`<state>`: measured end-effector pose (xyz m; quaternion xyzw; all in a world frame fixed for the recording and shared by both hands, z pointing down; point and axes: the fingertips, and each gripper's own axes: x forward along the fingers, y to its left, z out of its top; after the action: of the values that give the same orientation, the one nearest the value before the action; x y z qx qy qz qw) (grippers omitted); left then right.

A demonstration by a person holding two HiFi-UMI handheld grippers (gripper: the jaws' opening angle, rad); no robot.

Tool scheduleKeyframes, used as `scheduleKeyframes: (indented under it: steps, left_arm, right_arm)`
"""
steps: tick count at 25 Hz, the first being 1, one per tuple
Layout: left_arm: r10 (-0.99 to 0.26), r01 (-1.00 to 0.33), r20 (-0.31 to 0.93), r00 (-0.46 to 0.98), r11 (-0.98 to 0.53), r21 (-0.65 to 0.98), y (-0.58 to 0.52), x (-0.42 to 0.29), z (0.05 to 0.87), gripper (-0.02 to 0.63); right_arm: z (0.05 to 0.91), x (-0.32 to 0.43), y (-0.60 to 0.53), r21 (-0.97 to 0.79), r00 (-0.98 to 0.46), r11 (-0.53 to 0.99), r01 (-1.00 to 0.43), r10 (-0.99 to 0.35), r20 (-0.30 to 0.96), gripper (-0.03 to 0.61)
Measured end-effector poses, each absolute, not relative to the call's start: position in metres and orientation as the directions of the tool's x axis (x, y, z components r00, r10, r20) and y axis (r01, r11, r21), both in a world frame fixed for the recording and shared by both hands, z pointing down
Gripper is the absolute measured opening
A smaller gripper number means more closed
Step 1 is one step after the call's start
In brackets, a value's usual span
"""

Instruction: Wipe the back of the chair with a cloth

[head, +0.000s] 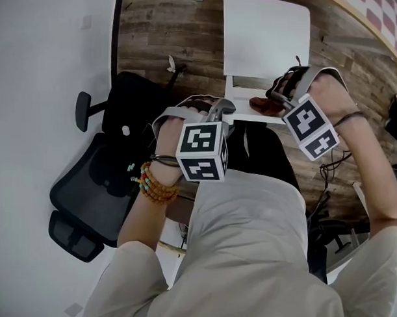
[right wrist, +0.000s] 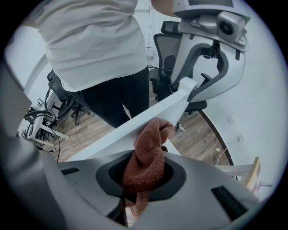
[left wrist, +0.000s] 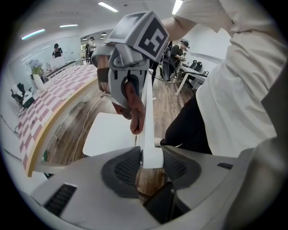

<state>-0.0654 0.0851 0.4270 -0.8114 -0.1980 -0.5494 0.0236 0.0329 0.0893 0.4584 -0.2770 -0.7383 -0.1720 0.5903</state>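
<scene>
Straddling the chair back (left wrist: pixel 147 114) edge, left claw (left wrist: pixel 152 165) clamps it; right claw (right wrist: pixel 146 174) pinches cloth (right wrist: pixel 149 143) there.

Hidden in the head view beneath the left gripper (head: pixel 224 112) and the right gripper (head: pixel 276 96): most of the chair back (head: pixel 252 119). Only a scrap of cloth (head: pixel 262 105) showing there. In the right gripper view, cloth's lower end lost between the jaws. Too small to tell: distant people (left wrist: pixel 57 50) in the left gripper view.

A black mesh office chair (head: pixel 89 197) stands on the wood floor (head: pixel 161 32) beside a white wall (head: pixel 39 75); pink checkered flooring (head: pixel 375 2) lies beyond.
</scene>
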Motion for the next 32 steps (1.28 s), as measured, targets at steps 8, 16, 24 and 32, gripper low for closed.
scheduleKeyframes:
  steps: [8,16,24,32]
  left_arm:
    - [0.303,0.340,0.899,0.317,-0.921,0.190,0.086,-0.064,0.428,0.175]
    - [0.290,0.342,0.902,0.319,-0.923,0.176,0.086,-0.063,0.429,0.175]
    - [0.287,0.336,0.897,0.335,-0.926,0.170,0.083,-0.062,0.429,0.175]
    - [0.285,0.327,0.893,0.347,-0.930,0.169,0.084,-0.062,0.430,0.175]
  right_arm:
    - [0.454,0.042,0.097,-0.082,-0.137,0.788,0.610,0.207,0.969,0.084]
    - [0.475,0.047,0.098,-0.117,-0.122,0.787,0.606,0.236,0.964,0.084]
    - [0.508,0.047,0.096,-0.162,-0.104,0.776,0.610,0.280,0.954,0.084]
    - [0.541,0.052,0.100,-0.207,-0.078,0.760,0.616,0.321,0.944,0.084]
